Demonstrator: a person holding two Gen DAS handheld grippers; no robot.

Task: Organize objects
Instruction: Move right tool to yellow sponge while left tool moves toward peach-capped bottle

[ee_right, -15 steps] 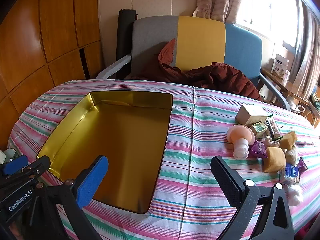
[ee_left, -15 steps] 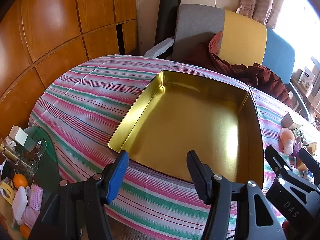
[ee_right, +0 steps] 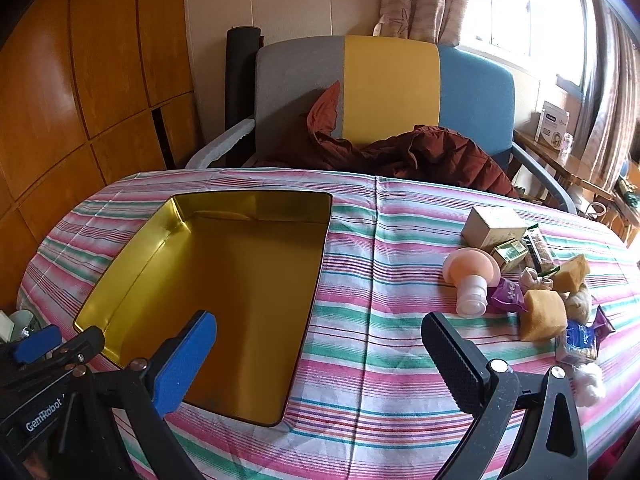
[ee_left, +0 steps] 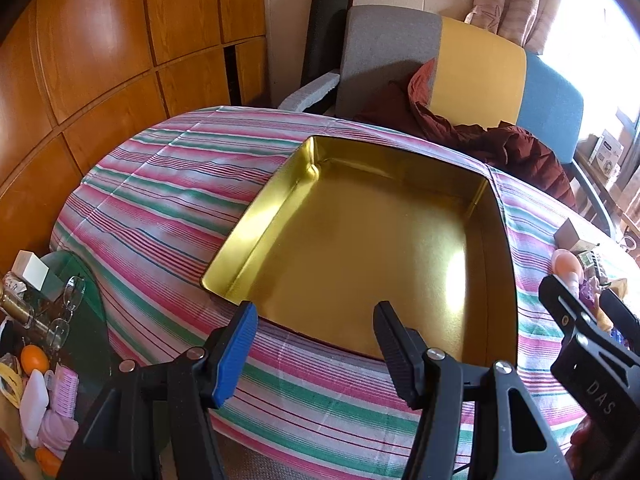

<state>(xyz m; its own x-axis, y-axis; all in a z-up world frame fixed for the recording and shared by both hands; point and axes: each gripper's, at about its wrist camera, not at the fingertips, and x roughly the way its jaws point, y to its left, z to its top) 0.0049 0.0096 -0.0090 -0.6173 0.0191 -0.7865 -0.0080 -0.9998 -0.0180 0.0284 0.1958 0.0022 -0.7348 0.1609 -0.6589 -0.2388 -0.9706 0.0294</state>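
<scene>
An empty gold tin tray [ee_left: 256, 228] [ee_right: 120, 264] lies on the striped tablecloth. My left gripper [ee_left: 316, 312] hovers over the tray's near edge, open, with nothing between its fingers. My right gripper [ee_right: 318, 320] stands wide open above the cloth just right of the tray, also empty. A heap of small items sits on the table's right side: a pink mushroom-shaped bottle [ee_right: 470, 276], a beige box [ee_right: 492, 220], a small green-gold box [ee_right: 510, 252], purple packets [ee_right: 506, 296], tan spongy blocks [ee_right: 544, 314] and a white cotton ball [ee_right: 590, 380]. The right gripper's fingers [ee_left: 560, 308] show at the left wrist view's right edge.
A grey, yellow and blue armchair [ee_right: 392, 80] with a dark red jacket [ee_right: 420, 152] stands behind the table. Wood panelling [ee_left: 100, 60] lines the left wall. A low glass side table [ee_left: 60, 280] with glasses, an orange and clutter stands at the lower left.
</scene>
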